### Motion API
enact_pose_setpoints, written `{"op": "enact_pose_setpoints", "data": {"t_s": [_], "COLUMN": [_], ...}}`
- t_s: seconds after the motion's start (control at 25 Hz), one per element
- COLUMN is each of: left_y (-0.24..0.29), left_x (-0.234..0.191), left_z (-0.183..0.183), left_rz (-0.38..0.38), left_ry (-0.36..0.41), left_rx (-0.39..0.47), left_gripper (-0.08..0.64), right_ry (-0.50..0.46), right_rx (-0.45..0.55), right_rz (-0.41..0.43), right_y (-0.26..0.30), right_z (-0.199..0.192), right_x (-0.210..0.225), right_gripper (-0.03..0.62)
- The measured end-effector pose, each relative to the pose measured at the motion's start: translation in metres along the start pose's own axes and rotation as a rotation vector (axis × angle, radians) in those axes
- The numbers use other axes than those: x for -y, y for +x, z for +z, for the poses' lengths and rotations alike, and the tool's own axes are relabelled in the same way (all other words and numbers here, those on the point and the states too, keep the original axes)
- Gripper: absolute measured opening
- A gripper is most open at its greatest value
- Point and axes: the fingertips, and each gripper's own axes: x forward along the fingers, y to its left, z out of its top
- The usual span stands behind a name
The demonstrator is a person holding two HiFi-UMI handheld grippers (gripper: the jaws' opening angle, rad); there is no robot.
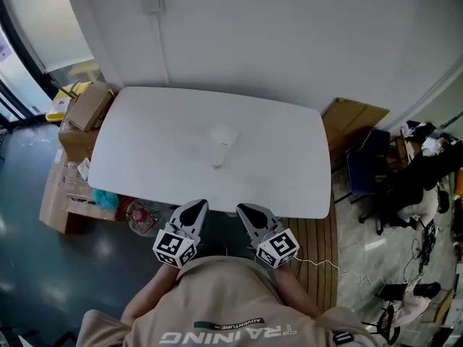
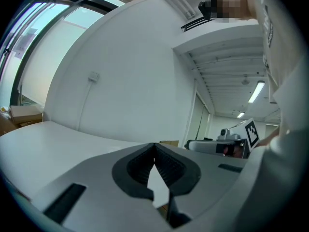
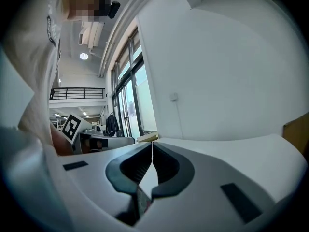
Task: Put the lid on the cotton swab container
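In the head view a small whitish cotton swab container stands near the middle of the white table. A pale round piece, probably its lid, lies just behind it; the two are too small to tell whether they touch. My left gripper and right gripper hang side by side off the table's near edge, close to my torso and well short of the container. Both are shut with nothing between them: the jaws meet at the tips in the left gripper view and in the right gripper view. Neither gripper view shows the container.
A white wall stands behind the table. Cardboard boxes are stacked at the table's left end, with bags on the floor below. Flat cardboard and office chairs crowd the right side.
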Motion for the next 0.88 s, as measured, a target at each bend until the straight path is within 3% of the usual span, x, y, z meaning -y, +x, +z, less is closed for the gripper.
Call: {"op": "enact_pose_setpoints", "data": {"t_s": [0.36, 0.88], "left_y": [0.016, 0.089], "left_x": [-0.042, -0.115], "left_z": [0.005, 0.052], "left_rz": [0.009, -0.103], "left_ry": [-0.014, 0.029], "left_rx": [-0.024, -0.017], "left_gripper": [0.013, 0.013], "right_ry": [0.051, -0.022], "right_rx": [-0.020, -0.002], "right_rz": [0.010, -0.129], "right_y": [0.040, 0.110], "right_z": [-0.005, 0.042], "right_x": [0.012, 0.066], "right_gripper": [0.018, 0.018]}}
